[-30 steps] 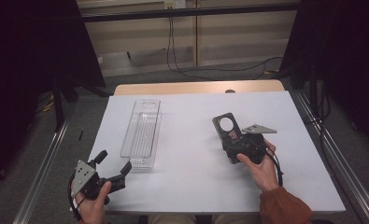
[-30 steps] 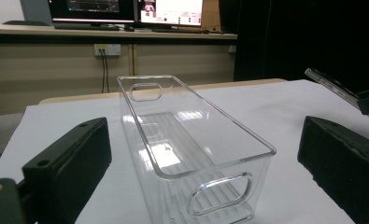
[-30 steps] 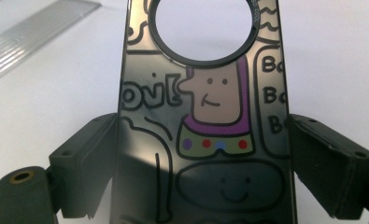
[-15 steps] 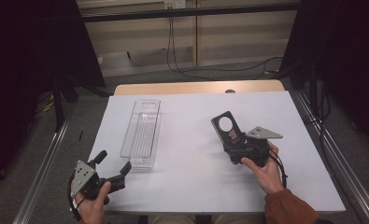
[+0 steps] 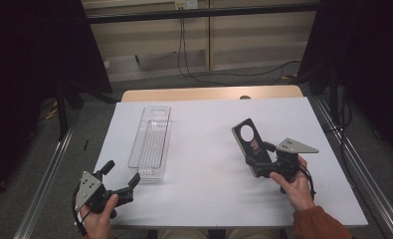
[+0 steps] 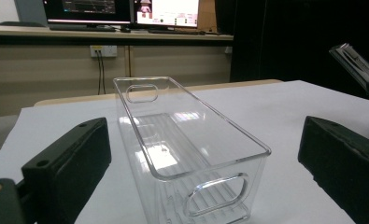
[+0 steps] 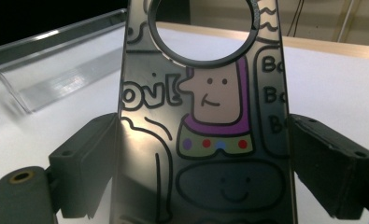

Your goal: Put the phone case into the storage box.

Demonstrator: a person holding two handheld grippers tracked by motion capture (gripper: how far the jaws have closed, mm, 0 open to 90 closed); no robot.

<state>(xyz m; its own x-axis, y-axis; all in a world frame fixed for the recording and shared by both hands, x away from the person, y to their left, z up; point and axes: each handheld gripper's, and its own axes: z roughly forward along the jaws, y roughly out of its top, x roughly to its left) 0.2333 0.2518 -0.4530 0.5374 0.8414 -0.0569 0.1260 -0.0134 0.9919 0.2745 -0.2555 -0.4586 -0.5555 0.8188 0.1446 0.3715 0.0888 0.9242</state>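
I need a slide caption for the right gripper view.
Right tongs clamp a flat dark cartoon-printed card with a round hole.

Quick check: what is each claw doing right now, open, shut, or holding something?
Left claw: open, holding nothing, facing the clear bin.
Right claw: shut on the cartoon-printed dark card.

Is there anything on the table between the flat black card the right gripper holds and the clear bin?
Nothing visible. The right gripper holds the black card by its edges, and bare white table lies between it and the clear bin. The left gripper sits open at the bin's near end, not across that stretch.
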